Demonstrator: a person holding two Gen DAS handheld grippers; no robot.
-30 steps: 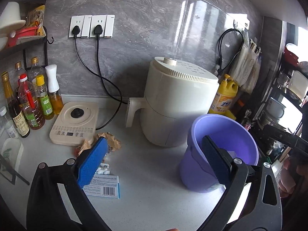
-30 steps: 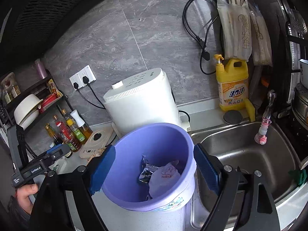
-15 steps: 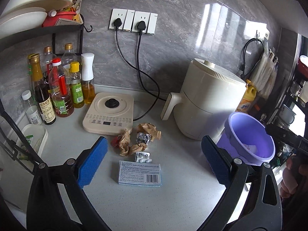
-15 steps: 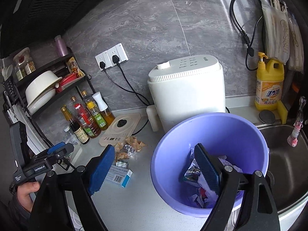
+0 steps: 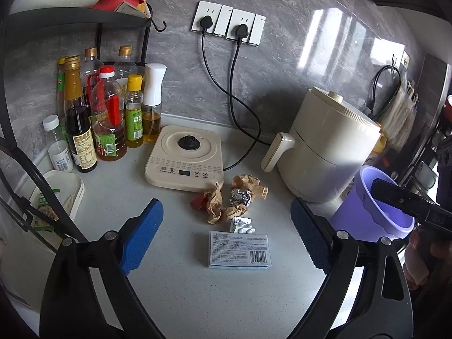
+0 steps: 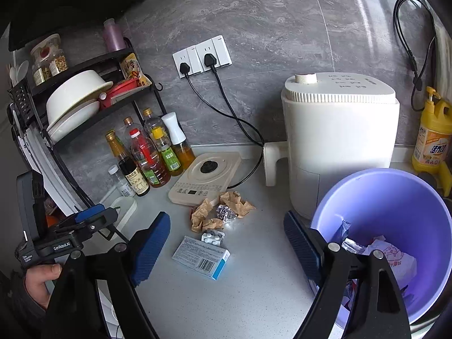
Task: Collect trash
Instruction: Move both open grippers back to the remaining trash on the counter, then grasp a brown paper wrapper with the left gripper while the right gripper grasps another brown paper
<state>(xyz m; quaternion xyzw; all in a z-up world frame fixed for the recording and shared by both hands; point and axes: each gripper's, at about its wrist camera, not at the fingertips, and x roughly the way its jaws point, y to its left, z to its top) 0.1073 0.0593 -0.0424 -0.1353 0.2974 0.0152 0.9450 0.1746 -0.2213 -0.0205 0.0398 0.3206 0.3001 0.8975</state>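
On counter | purple bin w/ wrappers inside | box beside

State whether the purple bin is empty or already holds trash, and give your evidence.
Not empty. The purple bin holds a white printed wrapper and other crumpled wrappers at its bottom, seen in the right wrist view.

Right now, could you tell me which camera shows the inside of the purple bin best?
The right wrist view: the purple bin is open toward it, wrappers visible inside. The left wrist view shows only its outer wall and rim.
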